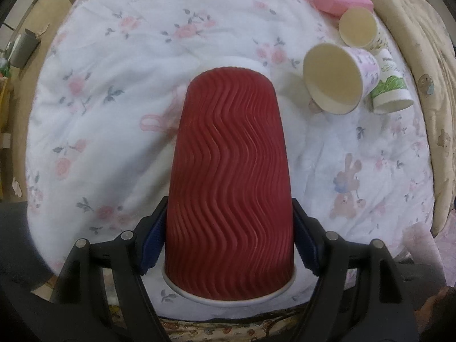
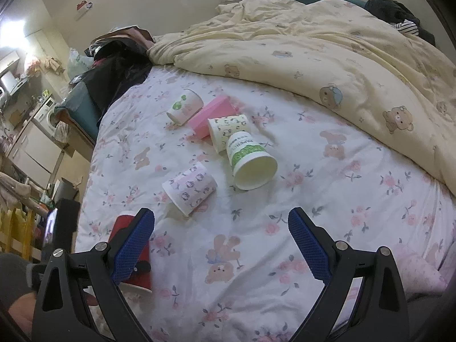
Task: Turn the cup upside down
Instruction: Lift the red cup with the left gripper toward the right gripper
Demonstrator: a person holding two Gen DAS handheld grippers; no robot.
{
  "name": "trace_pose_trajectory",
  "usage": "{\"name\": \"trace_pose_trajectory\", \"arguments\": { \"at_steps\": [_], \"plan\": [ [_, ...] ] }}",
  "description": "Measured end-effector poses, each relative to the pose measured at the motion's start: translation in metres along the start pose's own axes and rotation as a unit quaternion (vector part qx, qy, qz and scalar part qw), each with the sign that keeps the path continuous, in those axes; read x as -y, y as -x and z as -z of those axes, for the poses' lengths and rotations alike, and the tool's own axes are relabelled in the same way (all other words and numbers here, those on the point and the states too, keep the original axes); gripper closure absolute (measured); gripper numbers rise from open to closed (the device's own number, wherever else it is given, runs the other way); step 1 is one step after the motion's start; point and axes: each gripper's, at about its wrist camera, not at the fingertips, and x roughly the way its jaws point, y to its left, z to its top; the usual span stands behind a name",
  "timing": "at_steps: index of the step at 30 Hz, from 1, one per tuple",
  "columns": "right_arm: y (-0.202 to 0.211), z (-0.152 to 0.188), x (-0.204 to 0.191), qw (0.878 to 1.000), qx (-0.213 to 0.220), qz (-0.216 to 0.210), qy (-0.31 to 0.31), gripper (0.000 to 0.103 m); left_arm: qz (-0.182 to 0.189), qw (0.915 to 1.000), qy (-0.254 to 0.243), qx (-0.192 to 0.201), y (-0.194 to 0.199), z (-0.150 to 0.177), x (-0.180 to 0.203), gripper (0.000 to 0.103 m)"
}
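A red ribbed paper cup [image 1: 230, 182] stands upside down, its white rim on the floral bed sheet [image 1: 114, 65]. My left gripper [image 1: 229, 222] is shut on the red cup, its blue pads pressed to both sides near the rim. In the right wrist view the red cup [image 2: 125, 225] shows partly behind my left finger at lower left. My right gripper [image 2: 221, 225] is open and empty above the sheet [image 2: 327, 188].
Several paper cups lie on their sides: a purple-print cup [image 1: 339, 78] [image 2: 189, 189], a green-print cup [image 1: 390, 89] [image 2: 250, 161], a panda-print cup [image 2: 228, 129] and another [image 2: 185, 108]. A pink box [image 1: 342, 0] [image 2: 211, 115] lies among them. A yellow duvet [image 2: 342, 57] covers the far side.
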Motion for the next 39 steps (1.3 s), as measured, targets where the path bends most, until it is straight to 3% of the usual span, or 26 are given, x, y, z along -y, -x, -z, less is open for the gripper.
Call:
{"name": "trace_pose_trajectory", "arguments": {
  "at_steps": [3,8,12,15,20,27,30,39],
  "plan": [
    [0.0,0.0,0.006,1.0,-0.003,0.002,-0.013,0.006,-0.009,1.0,-0.003,0.001,-0.005,0.0,0.003,0.027],
    [0.013,-0.002,0.0,0.999,0.033,0.017,0.003,0.006,-0.009,0.9999,-0.011,0.003,-0.009,-0.002,0.011,0.026],
    [0.005,-0.001,-0.001,1.0,0.018,0.016,0.002,0.006,-0.004,0.9999,-0.01,-0.001,-0.01,-0.005,0.011,0.025],
    [0.002,-0.002,0.0,1.0,0.014,0.017,0.0,0.006,0.0,0.9998,-0.015,-0.011,-0.012,-0.008,0.014,0.011],
    [-0.003,0.0,-0.001,1.0,0.001,0.013,0.0,0.006,-0.004,0.9996,-0.027,-0.004,-0.008,-0.006,0.021,0.01],
    [-0.005,0.001,-0.004,1.0,-0.004,0.011,0.004,0.006,0.014,0.9977,-0.064,0.017,0.022,0.002,0.027,0.01],
    [-0.007,0.002,-0.007,1.0,-0.008,0.003,0.004,0.006,0.025,0.9979,-0.051,0.031,0.038,0.001,0.023,0.01],
    [-0.012,0.004,-0.01,1.0,-0.018,-0.008,0.009,0.006,0.038,0.9924,-0.085,0.08,0.095,0.006,0.007,0.01]
  ]
}}
